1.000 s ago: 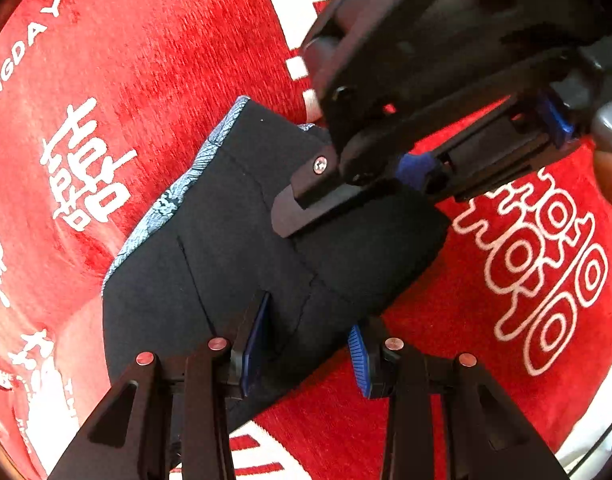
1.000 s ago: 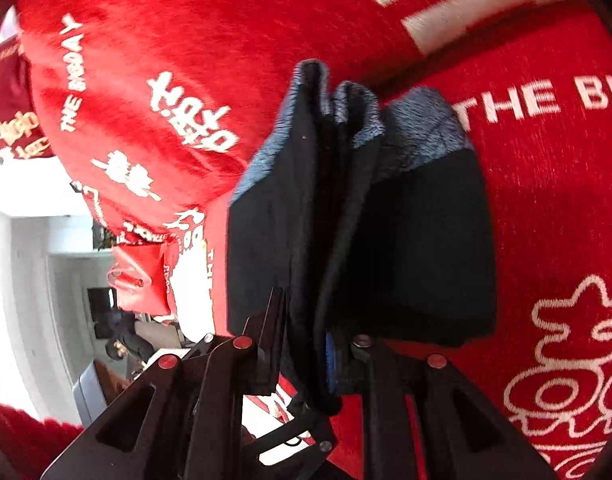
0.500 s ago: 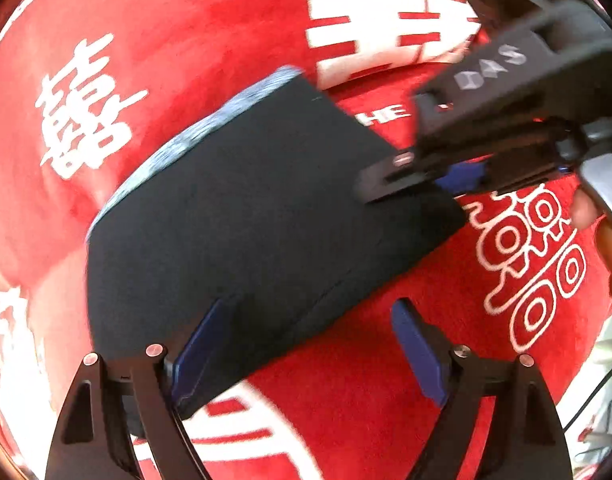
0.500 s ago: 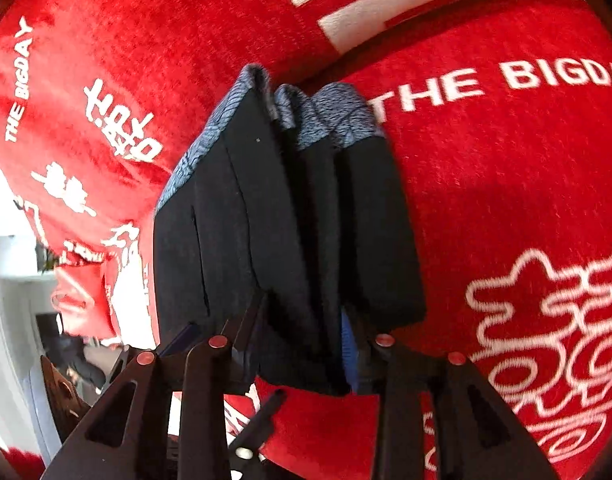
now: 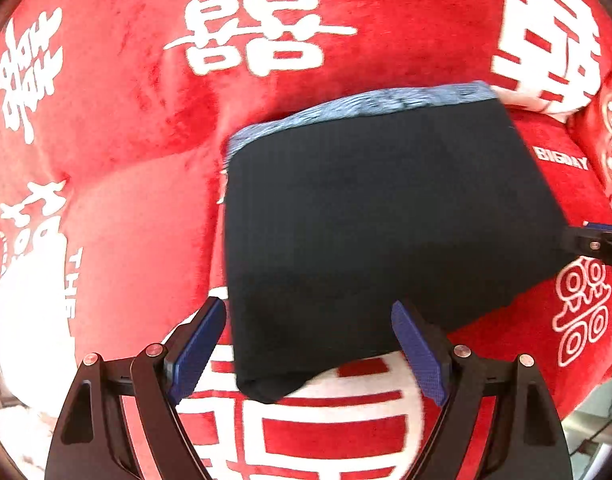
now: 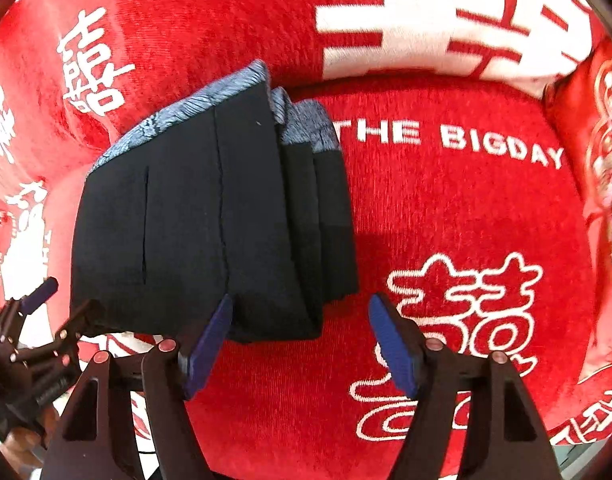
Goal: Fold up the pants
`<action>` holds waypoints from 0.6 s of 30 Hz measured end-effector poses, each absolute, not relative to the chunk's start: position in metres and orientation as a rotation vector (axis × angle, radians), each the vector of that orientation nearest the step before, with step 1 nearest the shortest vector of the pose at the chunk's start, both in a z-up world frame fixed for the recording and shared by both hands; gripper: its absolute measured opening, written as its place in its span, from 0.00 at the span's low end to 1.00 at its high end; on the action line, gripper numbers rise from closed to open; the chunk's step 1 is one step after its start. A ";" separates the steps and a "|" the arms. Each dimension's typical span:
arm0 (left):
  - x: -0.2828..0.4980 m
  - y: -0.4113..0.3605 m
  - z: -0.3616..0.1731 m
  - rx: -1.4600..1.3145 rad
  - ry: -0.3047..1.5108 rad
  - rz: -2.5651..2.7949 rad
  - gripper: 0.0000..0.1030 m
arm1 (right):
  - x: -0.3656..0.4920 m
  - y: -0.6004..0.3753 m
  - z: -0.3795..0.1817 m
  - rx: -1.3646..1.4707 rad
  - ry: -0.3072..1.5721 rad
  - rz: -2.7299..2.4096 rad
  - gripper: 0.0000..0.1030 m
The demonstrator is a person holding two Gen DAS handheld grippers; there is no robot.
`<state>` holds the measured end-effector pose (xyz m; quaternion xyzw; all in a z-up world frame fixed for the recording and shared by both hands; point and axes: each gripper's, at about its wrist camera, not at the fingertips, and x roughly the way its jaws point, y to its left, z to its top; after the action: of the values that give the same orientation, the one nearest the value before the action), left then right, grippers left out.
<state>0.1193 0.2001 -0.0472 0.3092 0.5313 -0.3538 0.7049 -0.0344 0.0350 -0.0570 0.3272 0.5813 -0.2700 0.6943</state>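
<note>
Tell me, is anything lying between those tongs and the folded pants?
Nothing visible. The folded pants lie on the red blanket, and both the left tongs and the right tongs stand open right at the near edge, with only bare blanket around.

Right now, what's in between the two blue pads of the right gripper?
In the right wrist view, mostly bare red blanket shows between the right gripper pads; the folded pants corner pokes in beside the left pad.

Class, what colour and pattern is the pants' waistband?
Blue-grey with a fine pale print, on the waistband of black pants; clearest in the right wrist view.
</note>
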 end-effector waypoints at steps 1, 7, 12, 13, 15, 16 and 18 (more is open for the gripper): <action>0.118 0.201 -0.053 0.689 1.188 -0.785 0.83 | -0.030 0.038 -0.056 0.715 1.296 -0.600 0.72; 0.144 0.213 -0.066 0.601 1.282 -0.759 0.83 | -0.012 0.038 -0.074 0.706 1.345 -0.585 0.72; 0.169 0.228 -0.069 0.501 1.334 -0.742 0.83 | -0.020 0.035 -0.085 0.770 1.339 -0.592 0.76; 0.175 0.229 -0.070 0.483 1.342 -0.744 0.83 | -0.022 0.034 -0.086 0.778 1.338 -0.589 0.77; 0.187 0.229 -0.071 0.459 1.357 -0.753 0.83 | -0.024 0.032 -0.089 0.802 1.339 -0.578 0.78; 0.192 0.227 -0.072 0.457 1.360 -0.755 0.83 | -0.026 0.032 -0.091 0.815 1.339 -0.575 0.78; 0.201 0.223 -0.073 0.460 1.357 -0.749 0.83 | -0.028 0.030 -0.093 0.829 1.336 -0.574 0.79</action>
<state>0.2011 0.2231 -0.0731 0.2059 0.6069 -0.3349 0.6907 -0.0284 0.0304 -0.0929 0.3678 0.5927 -0.2546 0.6697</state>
